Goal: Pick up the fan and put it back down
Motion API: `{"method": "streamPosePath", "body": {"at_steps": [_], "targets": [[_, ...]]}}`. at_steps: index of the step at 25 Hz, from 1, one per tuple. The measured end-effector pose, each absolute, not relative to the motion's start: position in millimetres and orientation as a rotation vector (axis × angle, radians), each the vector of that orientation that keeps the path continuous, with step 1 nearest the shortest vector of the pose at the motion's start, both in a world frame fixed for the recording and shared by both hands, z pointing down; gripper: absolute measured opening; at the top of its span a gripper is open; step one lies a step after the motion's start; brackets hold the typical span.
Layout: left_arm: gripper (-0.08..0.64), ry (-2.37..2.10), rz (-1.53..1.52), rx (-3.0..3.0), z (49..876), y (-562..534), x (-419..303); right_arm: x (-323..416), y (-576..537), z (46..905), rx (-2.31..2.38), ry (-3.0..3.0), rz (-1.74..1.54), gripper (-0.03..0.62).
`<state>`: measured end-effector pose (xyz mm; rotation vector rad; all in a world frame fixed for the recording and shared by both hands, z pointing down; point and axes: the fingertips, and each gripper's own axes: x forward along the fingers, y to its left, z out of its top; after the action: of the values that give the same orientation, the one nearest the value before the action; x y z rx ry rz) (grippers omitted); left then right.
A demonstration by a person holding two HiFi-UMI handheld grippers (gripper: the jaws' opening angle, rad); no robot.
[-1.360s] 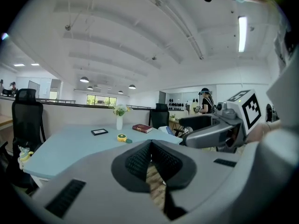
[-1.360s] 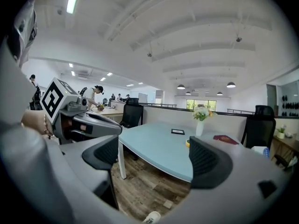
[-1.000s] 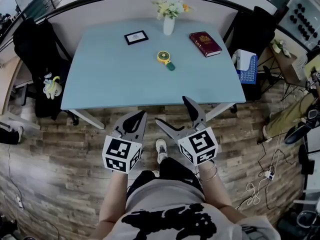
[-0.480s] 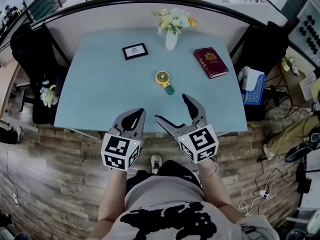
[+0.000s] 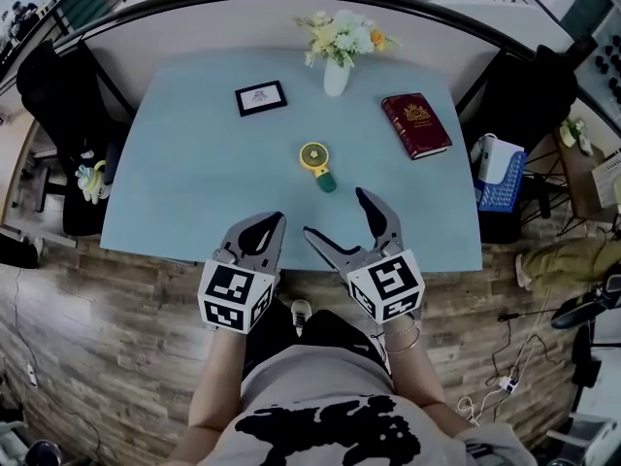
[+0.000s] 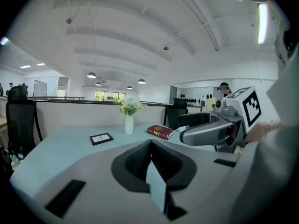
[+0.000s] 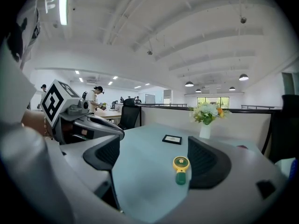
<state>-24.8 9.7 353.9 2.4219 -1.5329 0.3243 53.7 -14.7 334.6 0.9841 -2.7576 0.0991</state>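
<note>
A small hand fan (image 5: 317, 161) with a yellow round head and a green handle lies flat near the middle of the light blue table (image 5: 194, 192). In the right gripper view the fan (image 7: 181, 167) shows between the two spread jaws, still well ahead of them. My right gripper (image 5: 351, 225) is open and hovers over the table's near edge, empty. My left gripper (image 5: 260, 233) sits beside it to the left, jaws pressed together with nothing in them; the left gripper (image 6: 149, 160) does not see the fan.
At the table's far side stand a white vase of flowers (image 5: 337, 61), a small black picture frame (image 5: 260, 97) and a dark red book (image 5: 416, 124). Black office chairs (image 5: 58, 95) flank the table. A blue basket (image 5: 505, 178) sits at the right.
The view has come closer to the table: both grippers now reach over its near edge. Their jaws keep the same states.
</note>
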Motion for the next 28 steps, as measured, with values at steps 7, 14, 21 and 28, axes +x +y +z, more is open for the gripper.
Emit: {"method": "streamPosePath", "body": {"at_steps": [7, 14, 21, 28], "targets": [[0.012, -1.541, 0.308, 2.399, 355, -3, -31, 52, -25, 335, 0.979, -2.759, 0.114, 0.442], [0.012, -1.507, 0.261, 2.417, 349, -34, -30, 46, -43, 343, 0.977, -2.738, 0.135, 0.442], [0.012, -1.455, 0.294, 2.437, 355, -64, -38, 42, -71, 348, 1.022, -2.706, 0.153, 0.442], [0.012, -1.378, 0.267, 2.486, 349, -107, -45, 39, -111, 342, 1.117, -2.653, 0.138, 0.429]]}}
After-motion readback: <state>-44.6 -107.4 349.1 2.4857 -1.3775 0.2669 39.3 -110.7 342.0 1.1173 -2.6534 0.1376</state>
